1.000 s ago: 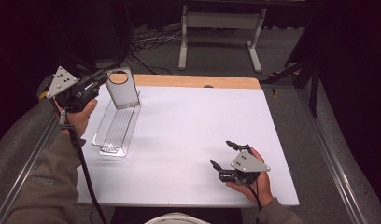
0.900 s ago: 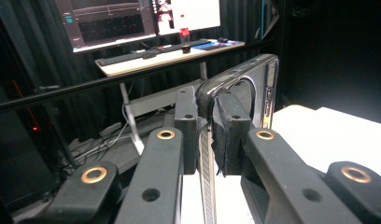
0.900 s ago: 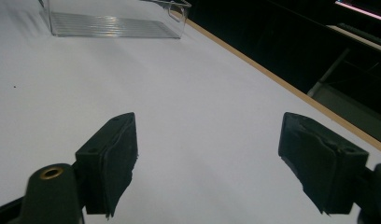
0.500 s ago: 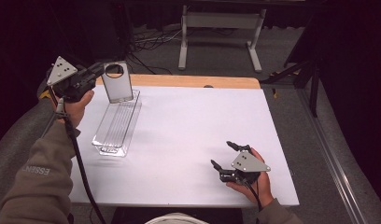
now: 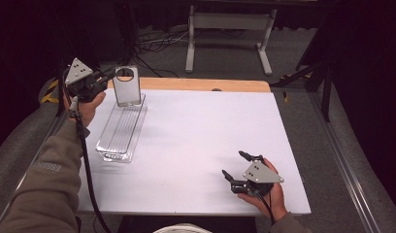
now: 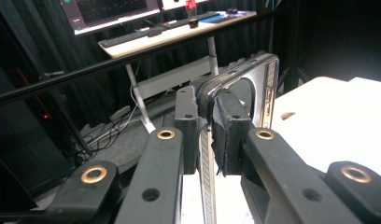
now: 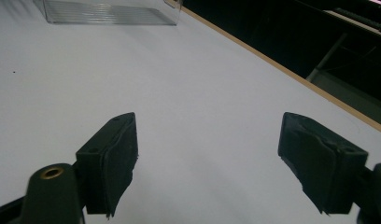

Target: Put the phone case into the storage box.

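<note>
A flat silver phone-like slab [image 5: 126,87] with a round ring near its top stands upright over the far end of a clear ribbed tray [image 5: 119,133]. My left gripper [image 5: 111,75] comes in from the left and is shut on the slab's edge. The left gripper view shows both pads [image 6: 226,126] pressing on the thin slab [image 6: 261,79]. My right gripper [image 5: 233,164] rests open in a hand near the table's front right. In the right gripper view nothing but bare white table lies between its fingertips [image 7: 207,154]. The tray [image 7: 104,11] shows far off at the top.
The white tabletop [image 5: 210,131] has a wooden strip [image 5: 206,85] along its far edge. On the floor beyond it stand a metal frame [image 5: 227,29] and cables. A dark rail [image 5: 349,179] runs along the table's right side.
My left gripper has carried the slab a little toward the far edge and turned it more upright over the tray's far end. The right hand has stayed still.
</note>
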`<state>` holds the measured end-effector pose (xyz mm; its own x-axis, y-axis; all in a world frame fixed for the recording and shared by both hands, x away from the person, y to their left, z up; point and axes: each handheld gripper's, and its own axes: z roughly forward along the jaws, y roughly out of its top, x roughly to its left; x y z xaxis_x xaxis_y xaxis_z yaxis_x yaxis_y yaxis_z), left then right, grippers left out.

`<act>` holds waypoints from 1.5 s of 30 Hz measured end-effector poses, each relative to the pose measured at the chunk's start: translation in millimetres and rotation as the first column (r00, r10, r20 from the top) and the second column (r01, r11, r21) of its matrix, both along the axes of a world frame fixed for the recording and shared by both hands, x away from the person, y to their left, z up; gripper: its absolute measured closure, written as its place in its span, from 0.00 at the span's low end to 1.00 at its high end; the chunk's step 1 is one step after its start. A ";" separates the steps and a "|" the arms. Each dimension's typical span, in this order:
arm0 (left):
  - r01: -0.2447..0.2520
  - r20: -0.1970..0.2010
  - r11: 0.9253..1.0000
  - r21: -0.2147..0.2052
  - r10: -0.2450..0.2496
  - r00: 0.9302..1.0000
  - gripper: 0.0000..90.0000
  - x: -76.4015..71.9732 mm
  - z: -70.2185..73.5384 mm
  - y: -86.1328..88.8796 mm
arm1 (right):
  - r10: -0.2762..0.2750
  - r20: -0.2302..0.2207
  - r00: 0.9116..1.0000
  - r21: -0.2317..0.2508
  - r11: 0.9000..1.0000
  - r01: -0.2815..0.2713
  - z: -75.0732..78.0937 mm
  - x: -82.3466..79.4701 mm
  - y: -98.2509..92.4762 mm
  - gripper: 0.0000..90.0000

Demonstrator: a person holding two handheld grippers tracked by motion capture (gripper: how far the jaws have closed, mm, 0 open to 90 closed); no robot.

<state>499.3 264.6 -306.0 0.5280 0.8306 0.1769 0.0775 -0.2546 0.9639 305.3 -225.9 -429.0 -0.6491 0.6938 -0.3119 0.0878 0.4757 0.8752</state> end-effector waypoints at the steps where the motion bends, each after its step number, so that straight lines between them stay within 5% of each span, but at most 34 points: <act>1: -0.001 -0.001 1.000 0.002 0.001 1.000 0.90 2.6 -1.7 -0.1 | -0.003 0.000 1.000 -0.002 1.000 0.003 -0.3 -0.8 -0.4 0.23; 6: 0.003 -0.021 1.000 0.000 -0.003 1.000 0.90 13.0 -10.3 2.3 | -0.020 -0.006 1.000 -0.002 1.000 0.020 -1.3 -4.2 -2.3 0.23; 12: 0.014 -0.052 0.999 -0.047 -0.016 0.999 0.90 33.9 -30.6 10.2 | -0.026 -0.025 0.999 -0.019 1.000 0.025 -6.0 -1.7 -0.2 0.23; 22: 0.003 -0.093 0.999 -0.043 -0.007 0.996 0.90 47.1 -54.8 9.9 | -0.031 -0.048 0.998 -0.029 0.999 0.030 -9.9 3.1 2.0 0.23; 45: -0.038 -0.097 0.999 -0.011 0.037 0.995 0.88 62.5 -70.0 5.1 | -0.009 -0.058 0.998 -0.045 0.999 0.007 -10.3 1.0 4.1 0.25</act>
<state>561.8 269.7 -376.0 0.5106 0.8520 0.1155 0.1801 -0.2373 0.9546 306.3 -221.8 -439.3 -0.6616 0.6851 -0.3049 0.1418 0.5136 0.8462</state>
